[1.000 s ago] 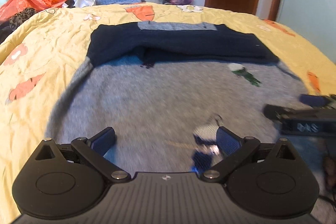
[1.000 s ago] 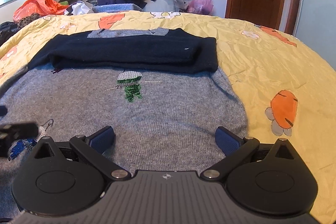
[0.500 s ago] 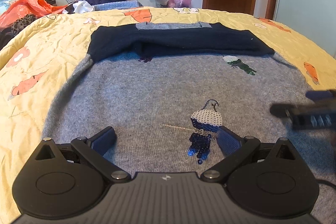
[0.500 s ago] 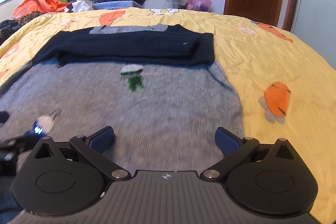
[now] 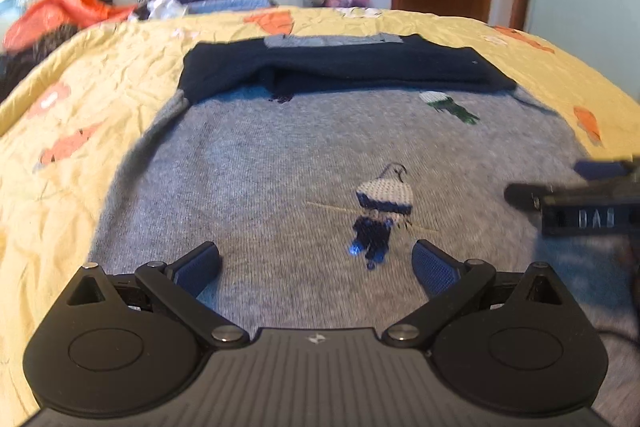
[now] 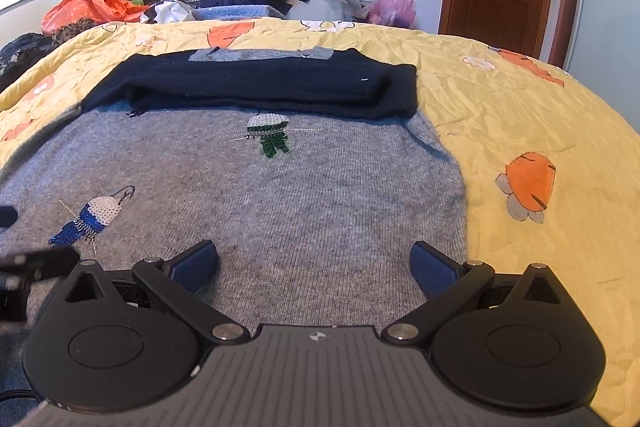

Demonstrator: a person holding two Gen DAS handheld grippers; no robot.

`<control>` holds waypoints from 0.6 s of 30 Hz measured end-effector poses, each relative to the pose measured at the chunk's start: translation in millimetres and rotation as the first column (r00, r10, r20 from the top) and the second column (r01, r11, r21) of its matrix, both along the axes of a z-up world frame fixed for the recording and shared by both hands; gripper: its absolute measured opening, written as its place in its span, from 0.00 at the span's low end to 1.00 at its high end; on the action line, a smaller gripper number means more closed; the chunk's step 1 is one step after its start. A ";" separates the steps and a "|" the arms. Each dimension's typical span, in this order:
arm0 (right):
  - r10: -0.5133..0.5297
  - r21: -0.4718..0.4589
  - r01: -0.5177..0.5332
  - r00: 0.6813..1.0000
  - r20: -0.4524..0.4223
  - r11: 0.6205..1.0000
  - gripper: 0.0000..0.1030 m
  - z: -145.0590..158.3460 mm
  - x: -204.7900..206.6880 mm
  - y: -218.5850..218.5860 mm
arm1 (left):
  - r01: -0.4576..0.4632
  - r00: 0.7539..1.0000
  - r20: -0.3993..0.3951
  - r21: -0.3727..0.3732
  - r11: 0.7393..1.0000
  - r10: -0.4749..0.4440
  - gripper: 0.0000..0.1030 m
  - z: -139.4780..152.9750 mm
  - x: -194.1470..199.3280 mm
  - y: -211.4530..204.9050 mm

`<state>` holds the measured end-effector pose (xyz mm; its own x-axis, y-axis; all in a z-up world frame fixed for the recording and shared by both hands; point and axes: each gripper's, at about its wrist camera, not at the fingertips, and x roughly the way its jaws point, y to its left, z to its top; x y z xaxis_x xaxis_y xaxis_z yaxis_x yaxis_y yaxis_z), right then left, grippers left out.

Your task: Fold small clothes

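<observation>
Right wrist showed soft, limp sweater (image 6: 304, 211); I'd pinch its hem. Left gripper (image 5: 316, 261), right gripper (image 6: 314, 261) gaped, empty.

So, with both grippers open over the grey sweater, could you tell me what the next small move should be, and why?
Probably lower both to the sweater's near hem and pinch it. The left gripper and right gripper are open and hold nothing, the navy sleeves already lie folded across the top, and the grey sweater body is still flat.
</observation>
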<state>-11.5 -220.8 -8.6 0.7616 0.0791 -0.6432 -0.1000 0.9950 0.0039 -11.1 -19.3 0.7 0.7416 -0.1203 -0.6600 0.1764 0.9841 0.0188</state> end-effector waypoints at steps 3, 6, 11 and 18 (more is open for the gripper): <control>-0.001 0.000 0.001 1.000 -0.002 1.000 1.00 0.6 0.0 0.2 | 0.001 1.000 -0.007 -0.022 1.000 -0.001 1.00 -0.3 5.7 3.0; -0.015 0.003 0.015 1.000 -0.021 1.000 1.00 5.6 -8.5 1.6 | 0.002 1.000 -0.007 -0.021 1.000 -0.002 1.00 0.0 7.5 2.0; 0.060 -0.009 -0.060 0.998 -0.004 0.998 1.00 1.6 -39.7 4.4 | 0.002 1.000 -0.005 -0.024 1.000 -0.002 1.00 -0.4 7.3 2.0; 0.061 0.000 -0.061 0.998 -0.004 0.998 1.00 1.9 -34.1 6.2 | -0.020 1.000 -0.012 -0.004 1.000 0.020 1.00 2.2 4.1 0.7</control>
